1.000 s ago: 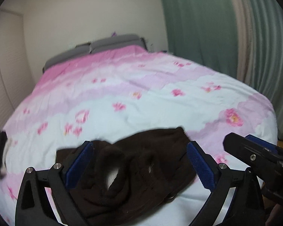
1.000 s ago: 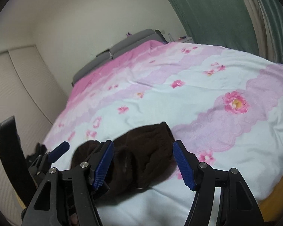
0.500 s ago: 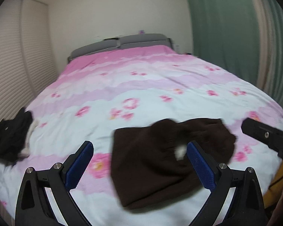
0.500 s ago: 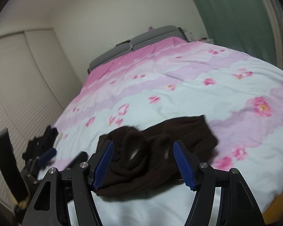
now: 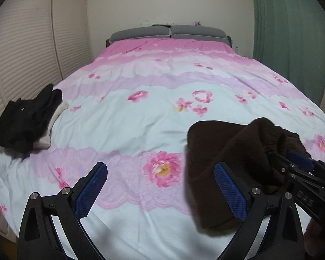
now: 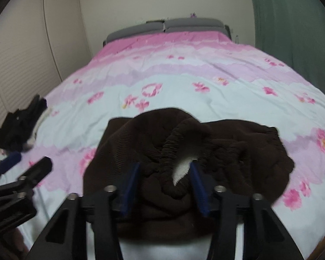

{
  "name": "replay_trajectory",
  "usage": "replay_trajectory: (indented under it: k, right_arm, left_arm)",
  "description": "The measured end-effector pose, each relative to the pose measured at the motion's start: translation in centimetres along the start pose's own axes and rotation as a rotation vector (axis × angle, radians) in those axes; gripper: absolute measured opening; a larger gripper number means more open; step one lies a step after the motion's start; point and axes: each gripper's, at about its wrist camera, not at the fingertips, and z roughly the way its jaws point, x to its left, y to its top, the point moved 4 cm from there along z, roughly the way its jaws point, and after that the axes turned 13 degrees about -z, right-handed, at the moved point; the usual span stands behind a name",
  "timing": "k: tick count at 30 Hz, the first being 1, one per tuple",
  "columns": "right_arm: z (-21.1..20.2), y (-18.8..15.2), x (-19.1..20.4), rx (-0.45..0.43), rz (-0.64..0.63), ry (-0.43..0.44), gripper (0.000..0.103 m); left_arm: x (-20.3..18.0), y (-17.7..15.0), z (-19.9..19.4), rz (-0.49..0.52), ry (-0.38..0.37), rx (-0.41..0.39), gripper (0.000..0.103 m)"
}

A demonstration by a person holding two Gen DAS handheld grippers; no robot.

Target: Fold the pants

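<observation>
Dark brown knit pants lie bunched on the pink floral bedspread, near the foot of the bed. My right gripper is shut on the pants' gathered waistband, with fabric bulging between its blue pads. In the left wrist view the pants sit at the right, with the right gripper clamped on them. My left gripper is open and empty above the bedspread, left of the pants; its right finger overlaps the pants' edge.
A pile of black and white clothes lies at the bed's left edge, also in the right wrist view. Grey pillows are at the head. Louvred closet doors stand left, a green curtain right.
My right gripper has closed on the pants' waistband. My left gripper has swung left, so the pants are now at its right side rather than between its fingers.
</observation>
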Motion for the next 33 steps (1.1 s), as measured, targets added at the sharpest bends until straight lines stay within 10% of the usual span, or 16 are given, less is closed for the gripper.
replay_trajectory:
  k: [5,13,19,25,27,33]
  right_arm:
    - [3.2,-0.6,-1.4,0.081,0.084,0.115,0.014]
    - [-3.3,-1.2,-8.9,-0.041,0.219,0.105,0.012]
    - [-0.1,-4.1,-11.1,0.081,0.284,0.232,0.012]
    - [-1.2,-3.7,-10.3,0.032,0.262,0.234,0.029]
    - [-2.6,-3.7,-10.5,-0.002,0.265,0.188,0.056]
    - [-4.7,-4.2,-12.3,-0.048,0.325,0.108,0.077]
  left_arm:
    - [0.7,0.3,0.9,-0.034,0.004,0.010,0.101]
    - [-1.3,0.4,1.0,-0.031,-0.045,0.024,0.101]
    - [-4.5,-0.9,1.0,0.018,-0.087,0.052,0.101]
    - [-4.7,-1.3,1.1,0.031,-0.074,0.063,0.101]
    - [-4.7,-1.2,1.0,0.025,-0.074,0.063,0.101]
    - [-4.9,-1.1,0.8,0.031,-0.079,0.056,0.101]
